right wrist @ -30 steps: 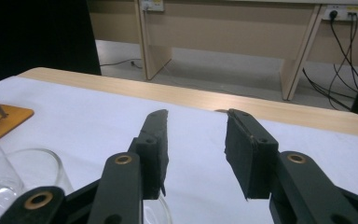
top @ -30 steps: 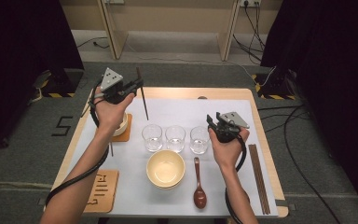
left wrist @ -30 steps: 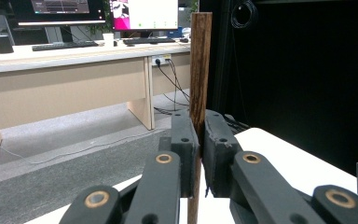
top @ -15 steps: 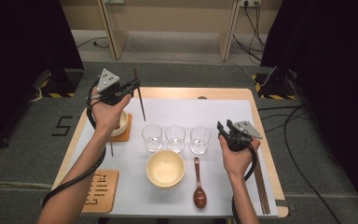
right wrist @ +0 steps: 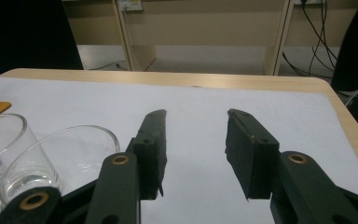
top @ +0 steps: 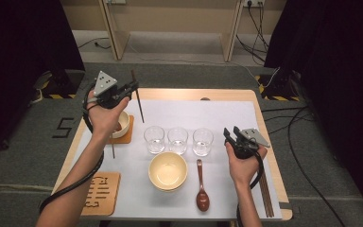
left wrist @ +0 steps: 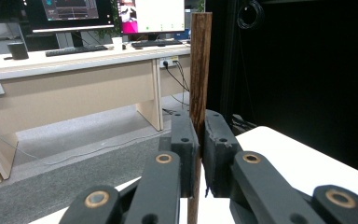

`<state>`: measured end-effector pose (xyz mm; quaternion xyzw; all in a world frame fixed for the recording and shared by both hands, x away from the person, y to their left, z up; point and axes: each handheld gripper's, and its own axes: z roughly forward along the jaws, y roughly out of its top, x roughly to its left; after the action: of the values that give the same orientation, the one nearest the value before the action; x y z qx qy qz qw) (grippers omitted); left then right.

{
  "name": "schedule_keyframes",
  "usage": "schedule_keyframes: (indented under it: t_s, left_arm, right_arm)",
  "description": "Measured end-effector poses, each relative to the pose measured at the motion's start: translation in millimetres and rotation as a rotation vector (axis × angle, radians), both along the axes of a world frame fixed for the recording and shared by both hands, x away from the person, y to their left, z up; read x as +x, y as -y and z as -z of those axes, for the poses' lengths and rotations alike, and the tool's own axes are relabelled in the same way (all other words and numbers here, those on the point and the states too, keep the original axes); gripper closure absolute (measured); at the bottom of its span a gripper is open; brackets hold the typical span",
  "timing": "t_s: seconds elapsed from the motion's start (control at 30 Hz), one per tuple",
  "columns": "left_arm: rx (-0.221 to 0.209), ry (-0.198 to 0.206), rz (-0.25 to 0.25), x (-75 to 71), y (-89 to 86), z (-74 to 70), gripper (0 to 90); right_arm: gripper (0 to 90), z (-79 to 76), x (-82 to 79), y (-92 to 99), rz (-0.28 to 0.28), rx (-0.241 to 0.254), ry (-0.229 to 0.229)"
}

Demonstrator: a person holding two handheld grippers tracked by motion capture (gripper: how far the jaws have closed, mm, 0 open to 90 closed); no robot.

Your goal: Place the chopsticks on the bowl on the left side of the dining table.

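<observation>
Two grippers are working over the table [top: 264, 113] right now, and I am watching them from my remote station. My left gripper [top: 133, 87] is clenching a dark wooden chopstick [top: 138, 101]; in the left gripper view the chopstick [left wrist: 199, 70] is standing upright, pinched between the black pads [left wrist: 185, 140], with its top rising well above them. From the high view, that stick is hanging over the back left part of the table, just beside the small white bowl [top: 122, 124] sitting on an orange coaster [top: 129, 134]. My right gripper [top: 231, 134] is hovering released, its jaws standing apart with nothing between them, near the rightmost of three glasses [top: 203, 141]. Its own view is showing the pads [right wrist: 154, 144] over the white mat [right wrist: 196, 112], with a glass [right wrist: 63, 158] to the left. More chopsticks [top: 264, 196] are lying along the table's right edge.
</observation>
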<state>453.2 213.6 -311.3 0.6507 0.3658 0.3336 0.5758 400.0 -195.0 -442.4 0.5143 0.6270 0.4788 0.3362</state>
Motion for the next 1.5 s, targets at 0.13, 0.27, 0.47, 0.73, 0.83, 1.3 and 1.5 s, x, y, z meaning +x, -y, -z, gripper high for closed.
schedule_keyframes:
  t_s: [0.13,0.27,0.47,0.73,0.83,1.3,1.5]
  left_arm:
    - [0.001,-0.007,-0.007,-1.5,-2.1,2.0,83.4]
    - [0.001,-0.013,-0.013,-3.7,-5.4,3.2,83.4]
    - [0.001,-0.012,-0.013,-10.4,-8.2,3.9,83.4]
    - [0.0,-0.017,-0.013,-18.2,-12.1,6.0,83.4]
    - [0.003,-0.019,-0.014,-21.4,-14.4,7.6,83.4]
    - [0.001,-0.023,-0.012,-36.4,-24.4,15.6,83.4]
    - [0.0,-0.025,-0.011,-42.6,-27.0,17.3,83.4]
  right_arm:
    - [58.4,0.5,-1.9,1.2,0.002,-0.002,0.0]
    - [58.2,0.9,-3.4,2.0,0.008,0.005,-0.006]
    - [58.0,1.7,-3.8,2.2,0.004,-0.001,-0.007]
    - [57.9,1.7,-5.1,3.5,0.009,0.003,-0.006]
    - [57.9,1.5,-5.6,3.1,0.01,0.005,-0.007]
    - [57.8,2.4,-5.5,1.2,0.003,-0.002,-0.007]
    - [57.8,2.9,-5.8,1.5,0.003,-0.002,-0.009]
